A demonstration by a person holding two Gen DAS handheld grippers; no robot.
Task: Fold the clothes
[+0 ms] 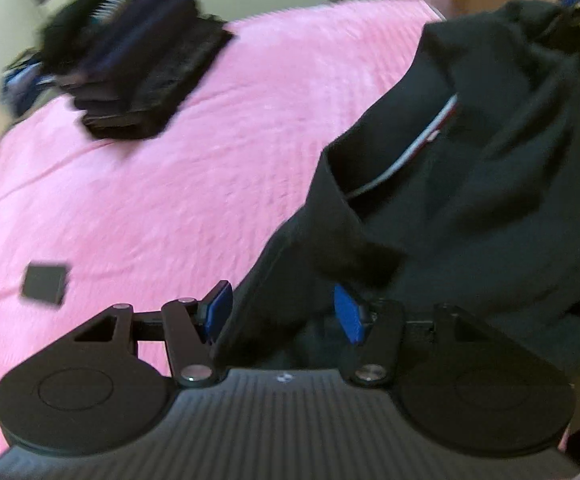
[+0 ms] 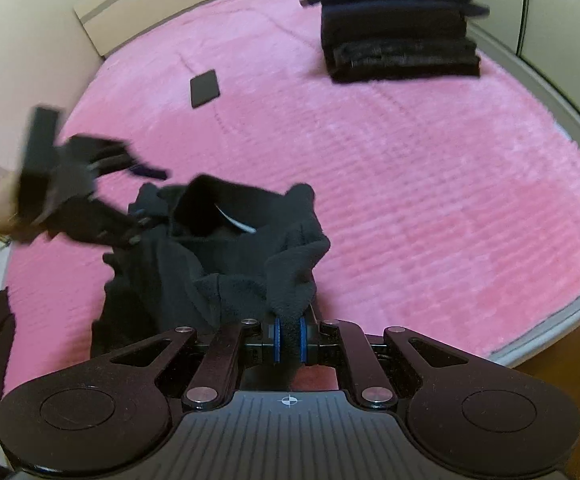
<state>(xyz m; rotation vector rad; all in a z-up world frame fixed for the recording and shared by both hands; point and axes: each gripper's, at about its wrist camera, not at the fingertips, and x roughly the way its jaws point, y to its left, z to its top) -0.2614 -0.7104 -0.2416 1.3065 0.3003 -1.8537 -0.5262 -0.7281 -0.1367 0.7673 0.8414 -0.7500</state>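
Black fleece hung bunched between the two tools, a dark garment (image 2: 218,264) lifted at the near edge of the pink bed cover (image 2: 409,168), not yet spread flat. The right gripper (image 2: 288,338) was clenched on a thick roll of that fabric, blue pads (image 2: 277,338) pressed tight on either side of it. The left gripper (image 1: 284,312) sat with its jaws spread apart, cloth draped loosely through the gap but nothing pinched, so on that side the garment was released. A white and red stripe (image 1: 421,140) showed inside an opening of the cloth, likely a neck label, though blur made that hard to confirm.

At the far side of the cover stood a stack of folded clothes (image 2: 401,36), well apart from the work, and a small flat black object (image 2: 204,88) lay on the cover nearer the left gripper.

Risks, as judged from here: with only one firm hold, the garment could swing and collapse back into a heap. If the left jaws closed on a doubled layer instead of a single edge, the piece would not open out square. A wide sweep to lay it down might drag cloth over that black object.
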